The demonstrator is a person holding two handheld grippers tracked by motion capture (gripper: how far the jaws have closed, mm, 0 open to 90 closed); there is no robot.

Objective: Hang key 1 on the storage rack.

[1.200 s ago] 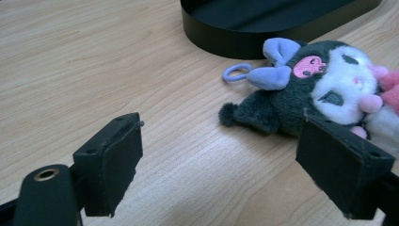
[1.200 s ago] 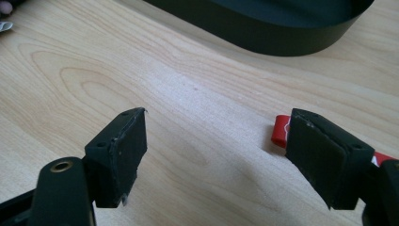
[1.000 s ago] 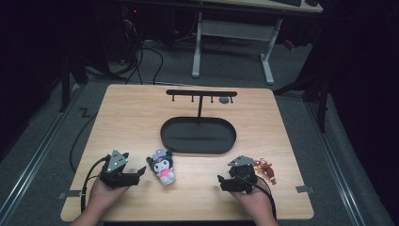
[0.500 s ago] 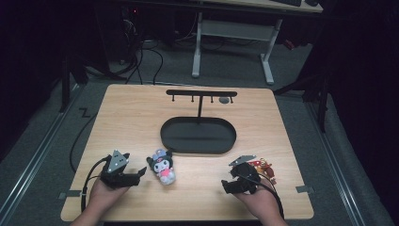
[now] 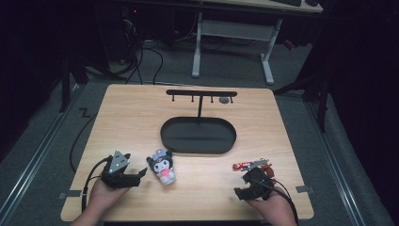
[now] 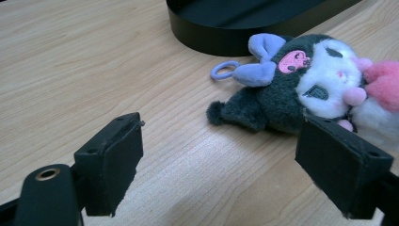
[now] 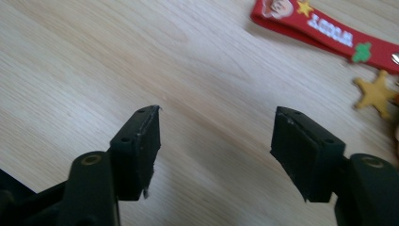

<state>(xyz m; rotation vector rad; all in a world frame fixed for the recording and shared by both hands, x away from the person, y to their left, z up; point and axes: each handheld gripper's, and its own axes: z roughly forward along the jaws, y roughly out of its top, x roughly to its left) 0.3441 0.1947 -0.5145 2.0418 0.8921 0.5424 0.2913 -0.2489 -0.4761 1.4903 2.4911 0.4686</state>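
Just beside the black oval tray [image 5: 198, 135], the soft, light dark-grey plush doll [image 6: 291, 89] suits a body pinch; my left tongs [image 6: 235, 165] gape empty, my right tongs [image 7: 216, 146], just narrowing, grasp nothing.

Dark grey-and-white plush toy [image 6: 301, 89] with lilac bow, red printed strap [image 7: 324, 30], pale wood table [image 5: 282, 122]

The pale wooden bench [image 5: 141, 117] is lit evenly from above while the surrounding room is left dark. Soft shadows are cast; the gripper views are slightly blurred near their edges.
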